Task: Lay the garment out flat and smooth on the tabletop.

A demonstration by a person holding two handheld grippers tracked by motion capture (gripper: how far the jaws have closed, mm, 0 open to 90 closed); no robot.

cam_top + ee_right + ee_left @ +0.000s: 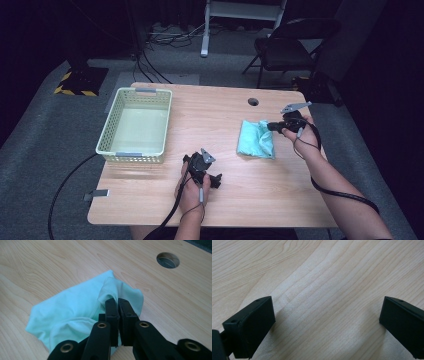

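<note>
A crumpled light-teal cloth (256, 140) lies right of the middle of the wooden table (220, 200). My right gripper (270, 126) reaches it from the right, at its far right corner. In the right gripper view the two black jaws are pressed together on a raised fold of the cloth (72, 302), so the right gripper (117, 301) is shut on it. My left gripper (202, 169) rests low over bare wood near the table's front, between the basket and the cloth. In its own view the left gripper (327, 312) stands wide open with nothing between the jaws.
An empty pale-green plastic basket (132, 157) sits at the table's left. A round cable hole (253, 102) is near the far edge, behind the cloth, and also appears as the hole (168, 260) in the right gripper view. A black chair (290, 45) stands beyond the table.
</note>
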